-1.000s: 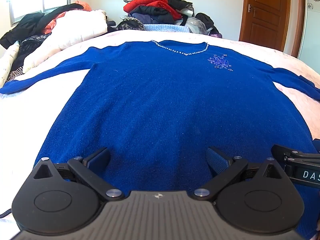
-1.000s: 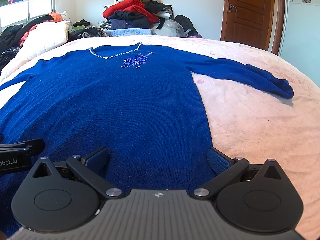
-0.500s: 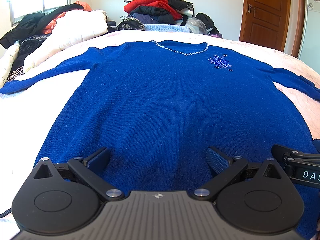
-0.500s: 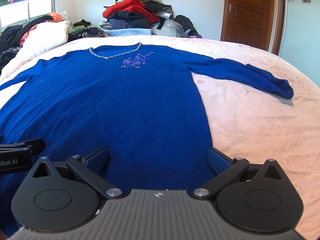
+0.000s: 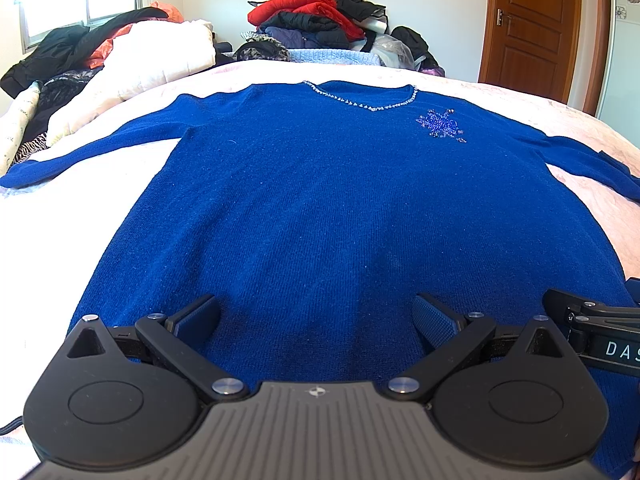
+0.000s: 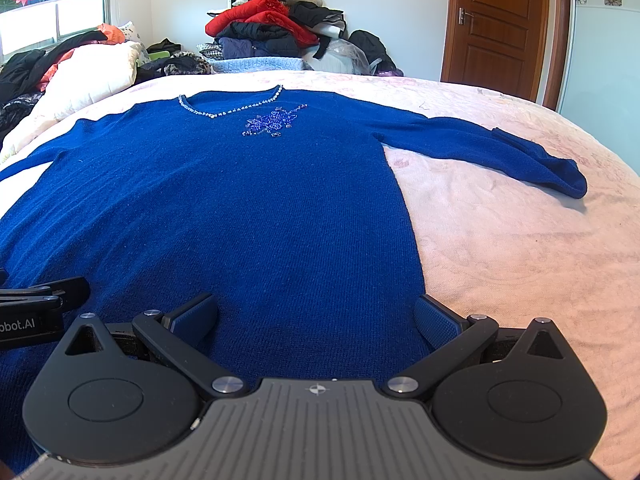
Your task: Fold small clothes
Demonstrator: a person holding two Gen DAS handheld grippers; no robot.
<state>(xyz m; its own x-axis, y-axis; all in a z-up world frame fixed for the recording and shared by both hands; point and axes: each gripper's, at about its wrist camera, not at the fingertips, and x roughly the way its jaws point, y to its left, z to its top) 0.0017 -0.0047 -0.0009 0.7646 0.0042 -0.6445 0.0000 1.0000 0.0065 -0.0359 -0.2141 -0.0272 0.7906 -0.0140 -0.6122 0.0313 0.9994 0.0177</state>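
Observation:
A royal blue sweater (image 5: 320, 200) with a beaded neckline and a sequin flower lies flat, front up, on the pink bed, sleeves spread out; it also shows in the right wrist view (image 6: 224, 208). My left gripper (image 5: 316, 316) is open and empty, low over the hem near its left part. My right gripper (image 6: 316, 316) is open and empty over the hem at the sweater's right edge. The right sleeve (image 6: 520, 156) lies stretched to the right. The left sleeve (image 5: 80, 156) stretches to the left.
A pile of red and dark clothes (image 5: 316, 16) sits past the bed's far edge. A white quilt and dark garments (image 5: 120, 60) lie at the far left. A brown door (image 6: 496, 24) stands at the back right. Bare pink bedsheet (image 6: 520, 248) lies right of the sweater.

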